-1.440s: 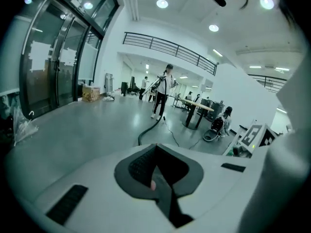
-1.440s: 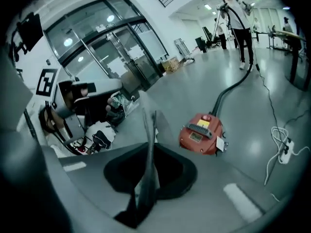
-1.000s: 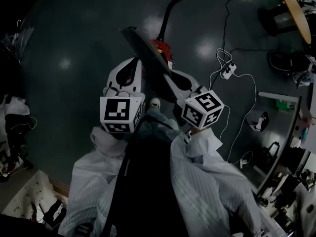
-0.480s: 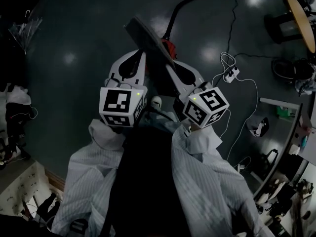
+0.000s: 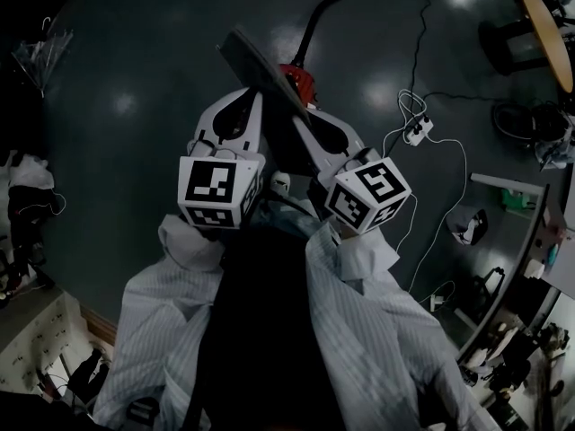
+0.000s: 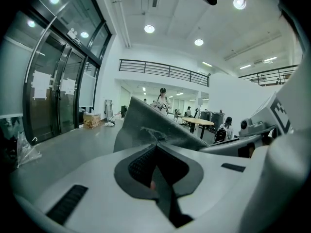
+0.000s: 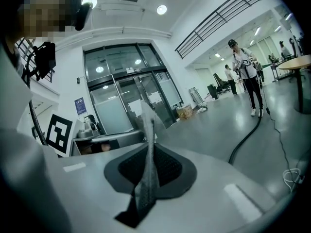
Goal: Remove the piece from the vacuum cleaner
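Your piece (image 5: 249, 61) lies across the vacuum cleaner's (image 5: 300, 83) left. Its hose (image 5: 316, 18) runs behind; the power strip (image 5: 415, 131) lies right.

Matt grey felt-like piece (image 5: 258, 68) (fuzzy at its edge); glossy smooth floor (image 5: 135, 48).

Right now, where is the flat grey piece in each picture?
Head view: the grey piece is upper middle, a dark slanted slab.
Left gripper view: the grey piece is in the centre, a wide sheet rising just past the shut jaws.
Right gripper view: the grey piece is lower centre, edge-on, pinched between the jaws.
Shared landmark: the round wooden table.
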The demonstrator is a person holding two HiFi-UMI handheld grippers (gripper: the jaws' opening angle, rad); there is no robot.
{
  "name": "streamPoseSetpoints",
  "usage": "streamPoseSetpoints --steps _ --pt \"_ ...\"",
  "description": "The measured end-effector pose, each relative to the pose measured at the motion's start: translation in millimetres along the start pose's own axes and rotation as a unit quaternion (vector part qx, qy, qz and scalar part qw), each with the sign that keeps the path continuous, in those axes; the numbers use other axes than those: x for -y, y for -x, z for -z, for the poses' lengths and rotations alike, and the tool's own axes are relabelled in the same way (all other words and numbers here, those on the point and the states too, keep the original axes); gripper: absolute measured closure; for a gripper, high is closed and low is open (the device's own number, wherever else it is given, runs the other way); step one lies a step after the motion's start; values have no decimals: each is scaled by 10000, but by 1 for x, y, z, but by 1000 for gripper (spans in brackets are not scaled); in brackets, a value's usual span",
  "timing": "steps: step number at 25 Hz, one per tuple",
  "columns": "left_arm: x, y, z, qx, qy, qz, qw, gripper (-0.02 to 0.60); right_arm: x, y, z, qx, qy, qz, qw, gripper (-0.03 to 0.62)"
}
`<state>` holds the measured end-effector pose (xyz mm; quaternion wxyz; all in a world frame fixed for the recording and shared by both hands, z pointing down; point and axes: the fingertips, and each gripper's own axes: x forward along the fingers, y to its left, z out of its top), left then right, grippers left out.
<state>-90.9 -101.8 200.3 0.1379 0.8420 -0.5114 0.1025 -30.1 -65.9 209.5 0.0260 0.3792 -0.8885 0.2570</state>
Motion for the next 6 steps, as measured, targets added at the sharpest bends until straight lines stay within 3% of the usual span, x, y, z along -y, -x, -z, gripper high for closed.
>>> streamPoseSetpoints --steps 6 --pt "3 0 6 -81 39 -32 10000 577 6 5 4 -19 -57 25 10000 569"
